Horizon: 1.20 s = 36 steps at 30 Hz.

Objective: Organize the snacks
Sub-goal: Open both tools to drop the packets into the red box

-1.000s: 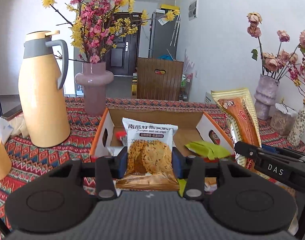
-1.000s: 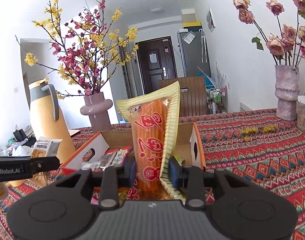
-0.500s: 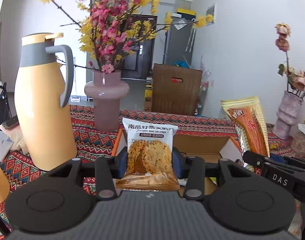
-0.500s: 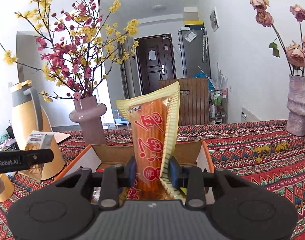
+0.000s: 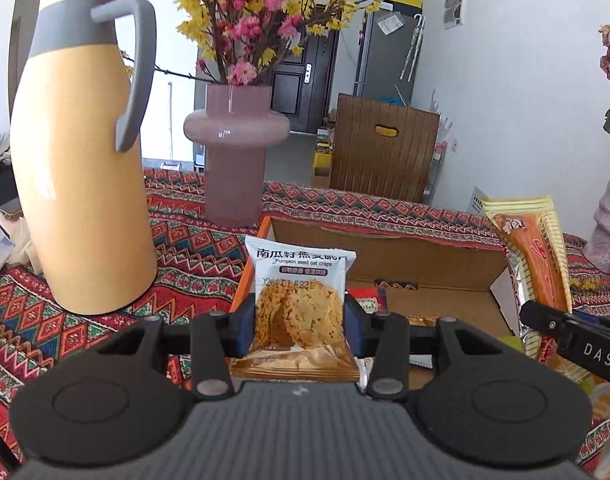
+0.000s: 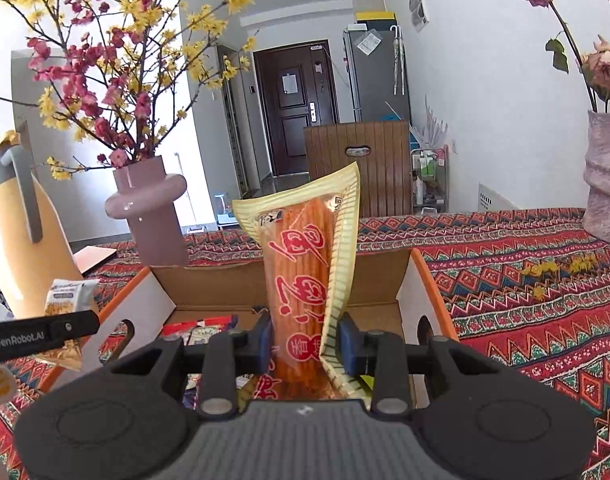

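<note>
The left gripper (image 5: 301, 322) squeezes a cookie packet (image 5: 299, 304) low down, by the box's (image 5: 385, 248) left wall. The right gripper (image 6: 305, 346) squeezes a long orange snack bag (image 6: 305, 276) over the box. Both look light, crinkly and slippery; the cookies could crack.

Left gripper (image 5: 300, 326): pads pressed on both sides of an upright packet, pointing forward and somewhat down.
Right gripper (image 6: 304, 344): clamped on a tall upright packet, angled likewise.
Spacing: side by side, near each other.
Hands: probably behind the cameras; unseen.
</note>
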Motion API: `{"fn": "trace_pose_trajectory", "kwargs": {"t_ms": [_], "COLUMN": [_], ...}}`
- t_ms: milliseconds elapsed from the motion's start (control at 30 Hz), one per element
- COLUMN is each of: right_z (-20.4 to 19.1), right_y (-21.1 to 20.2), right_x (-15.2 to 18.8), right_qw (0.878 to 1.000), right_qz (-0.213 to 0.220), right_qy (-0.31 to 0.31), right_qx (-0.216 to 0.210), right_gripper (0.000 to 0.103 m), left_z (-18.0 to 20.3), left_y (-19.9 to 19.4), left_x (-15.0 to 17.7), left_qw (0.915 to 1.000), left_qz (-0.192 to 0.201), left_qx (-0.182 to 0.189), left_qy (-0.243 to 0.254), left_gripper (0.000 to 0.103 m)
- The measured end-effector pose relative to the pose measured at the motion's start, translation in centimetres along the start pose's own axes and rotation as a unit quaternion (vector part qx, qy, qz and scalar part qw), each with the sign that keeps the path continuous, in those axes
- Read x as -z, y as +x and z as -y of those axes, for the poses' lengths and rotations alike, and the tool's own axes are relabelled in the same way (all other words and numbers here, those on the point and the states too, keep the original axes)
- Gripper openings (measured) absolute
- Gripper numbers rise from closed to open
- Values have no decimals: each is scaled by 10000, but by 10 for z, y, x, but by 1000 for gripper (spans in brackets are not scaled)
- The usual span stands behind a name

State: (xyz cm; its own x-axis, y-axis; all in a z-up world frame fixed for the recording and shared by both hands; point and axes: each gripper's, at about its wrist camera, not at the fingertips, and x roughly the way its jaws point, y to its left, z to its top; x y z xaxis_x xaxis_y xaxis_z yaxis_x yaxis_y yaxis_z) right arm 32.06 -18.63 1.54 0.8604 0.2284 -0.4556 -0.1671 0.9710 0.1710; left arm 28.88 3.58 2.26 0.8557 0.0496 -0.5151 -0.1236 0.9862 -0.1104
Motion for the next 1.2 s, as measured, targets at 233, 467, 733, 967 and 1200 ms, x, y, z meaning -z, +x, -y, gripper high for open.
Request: {"fn": "trace_pose_trajectory", "kwargs": {"t_ms": [233,467,733,967,1200], "right_z": [-2,3,4,5,5], "right_y": [1,-13,-31,-30,-27], "right_x": [5,5,4,5,7], "right_qw": [10000,9997,9983,9986,9989], "right_qz": [-54,197,471,402,332], "right_qy": [-39,145,249,253,273], "right_qx": [-27,-53,-237,-238,-196], "right_gripper": [34,73,99,99,99], "left_z": [-2,-3,-10,-7,-5], "left_y": [-7,-25,-42,-40,-37], "left_x": [3,1,-1,2,7], "left_qw": [10000,9988,9964,9969,9975], "left_qz": [38,452,779,747,670], "left_qx": [82,-22,48,112,138], "left_qy": [-37,-164,-343,-230,-153], "left_gripper": [46,99,103,103,103]}}
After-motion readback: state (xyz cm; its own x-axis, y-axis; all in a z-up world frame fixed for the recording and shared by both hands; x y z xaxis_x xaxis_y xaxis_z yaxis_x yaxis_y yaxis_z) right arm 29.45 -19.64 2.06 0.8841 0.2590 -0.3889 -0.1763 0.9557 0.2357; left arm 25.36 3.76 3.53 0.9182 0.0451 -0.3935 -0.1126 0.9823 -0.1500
